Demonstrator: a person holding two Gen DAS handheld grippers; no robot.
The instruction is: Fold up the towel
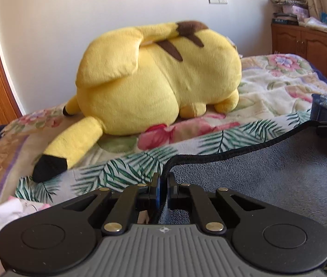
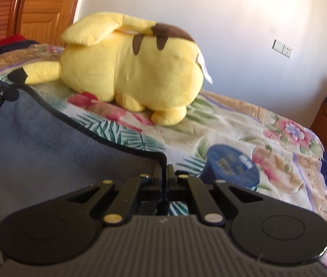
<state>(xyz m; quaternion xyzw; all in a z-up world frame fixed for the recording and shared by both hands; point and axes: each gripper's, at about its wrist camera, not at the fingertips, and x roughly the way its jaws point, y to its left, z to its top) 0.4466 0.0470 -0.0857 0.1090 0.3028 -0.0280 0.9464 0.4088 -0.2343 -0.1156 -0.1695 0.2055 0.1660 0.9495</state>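
My left gripper point(image 1: 163, 184) has its jaws pinched nearly together on the black-trimmed corner of the grey towel point(image 1: 267, 168), which spreads toward three o'clock in that view. My right gripper point(image 2: 165, 173) is likewise clamped on the opposite corner, the towel point(image 2: 47, 152) stretching off to nine o'clock between the two grippers, above the floral bedspread point(image 2: 244, 124). A yellow plush toy point(image 1: 158, 76) lies at twelve o'clock. A blue-lidded tub point(image 2: 232, 166) sits near my right fingers at two o'clock.
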